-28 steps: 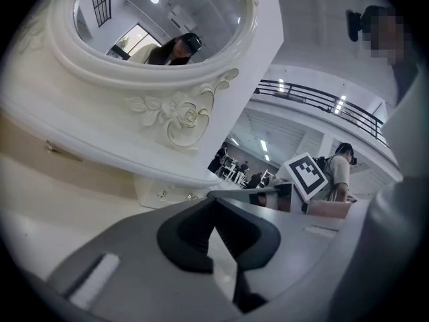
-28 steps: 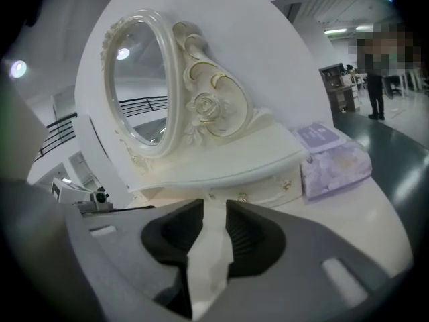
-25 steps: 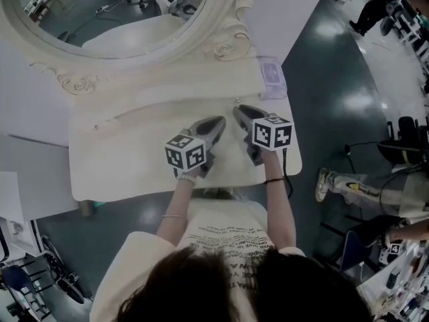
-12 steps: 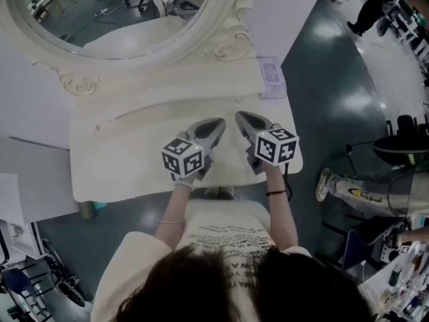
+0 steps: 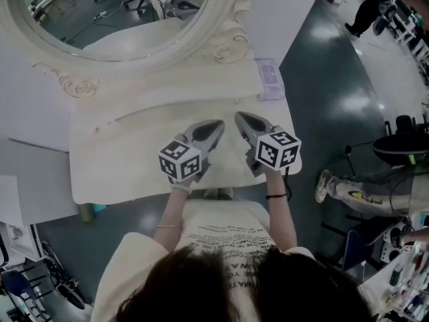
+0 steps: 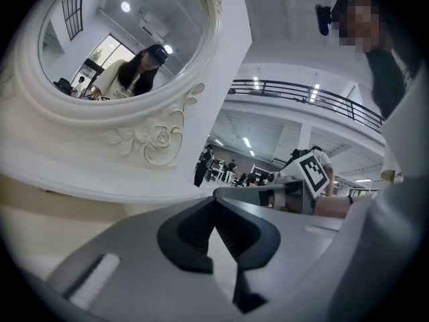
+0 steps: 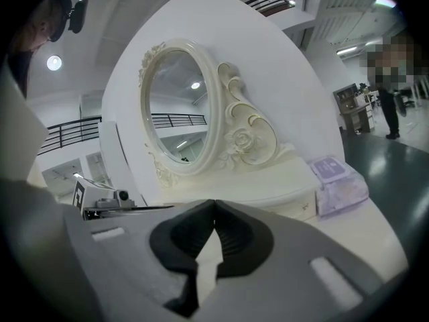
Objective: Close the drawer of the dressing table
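Head view: left hand-held gripper (image 5: 217, 123), right hand-held gripper (image 5: 239, 117) closed, empty; pack (image 5: 270, 79) print unreadable.

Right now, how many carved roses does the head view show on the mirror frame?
2 on the mirror frame: one rose lower left, the other rose lower right. The frame's top is cut off, so more may be hidden.

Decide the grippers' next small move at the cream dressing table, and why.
Probably draw both back: left gripper and right gripper, whose jaws have just closed, are shut on nothing above the cream dressing table, and no drawer shows open.
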Available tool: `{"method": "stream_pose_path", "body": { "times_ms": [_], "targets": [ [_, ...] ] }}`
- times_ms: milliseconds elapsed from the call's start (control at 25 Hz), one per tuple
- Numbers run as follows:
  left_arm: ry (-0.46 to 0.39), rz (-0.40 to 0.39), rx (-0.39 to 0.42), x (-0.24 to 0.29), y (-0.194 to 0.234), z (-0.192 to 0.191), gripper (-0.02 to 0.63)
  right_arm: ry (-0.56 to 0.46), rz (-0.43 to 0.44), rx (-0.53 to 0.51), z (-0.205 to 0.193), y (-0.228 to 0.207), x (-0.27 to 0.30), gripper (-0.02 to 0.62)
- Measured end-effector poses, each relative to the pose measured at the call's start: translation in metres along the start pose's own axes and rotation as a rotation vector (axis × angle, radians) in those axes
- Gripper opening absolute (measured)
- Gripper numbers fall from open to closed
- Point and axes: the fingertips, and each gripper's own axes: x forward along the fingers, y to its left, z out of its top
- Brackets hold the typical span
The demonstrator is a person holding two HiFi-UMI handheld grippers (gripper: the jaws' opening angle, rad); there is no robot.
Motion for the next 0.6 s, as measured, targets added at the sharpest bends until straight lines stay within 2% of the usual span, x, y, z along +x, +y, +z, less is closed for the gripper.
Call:
{"method": "stream_pose_path", "body": {
  "times_ms": [600],
  "targets": [
    [-0.015, -0.004, 0.012, -0.003, 0.000, 0.006, -0.002, -0.031, 0.049, -0.030, 0.007, 0.013, 0.001, 0.003]
  ]
}}
